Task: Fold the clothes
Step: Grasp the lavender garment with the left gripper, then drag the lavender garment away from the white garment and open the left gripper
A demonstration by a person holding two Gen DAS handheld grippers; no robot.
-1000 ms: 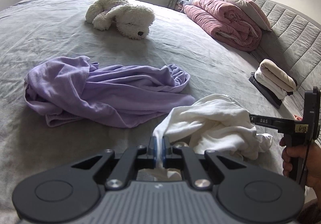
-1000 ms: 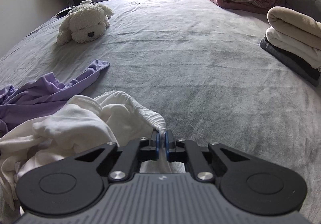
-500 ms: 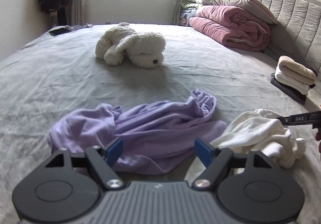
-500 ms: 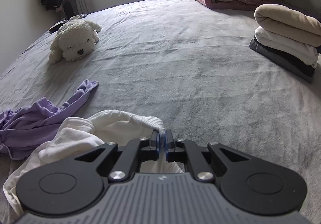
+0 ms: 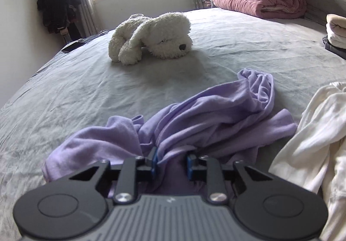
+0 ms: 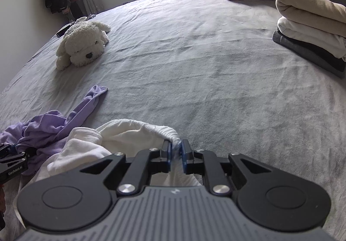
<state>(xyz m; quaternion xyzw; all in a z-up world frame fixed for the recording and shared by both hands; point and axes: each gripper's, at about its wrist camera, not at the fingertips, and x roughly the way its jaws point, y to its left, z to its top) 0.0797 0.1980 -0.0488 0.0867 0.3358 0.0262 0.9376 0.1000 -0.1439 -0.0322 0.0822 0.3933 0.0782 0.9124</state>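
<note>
Left gripper (image 5: 170,162) has dropped onto the purple garment (image 5: 216,115) (jaws narrowed, not closed).

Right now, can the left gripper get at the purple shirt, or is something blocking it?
Probably yes. The left gripper sits right at the purple shirt with its jaws apart and cloth bunched between them. Nothing covers that spot; the white garment lies off to the side.

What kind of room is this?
It looks like a bedroom. There is a big bed with a grey sheet, a stuffed toy dog lying on it, and a rolled pink quilt by the padded headboard.
</note>
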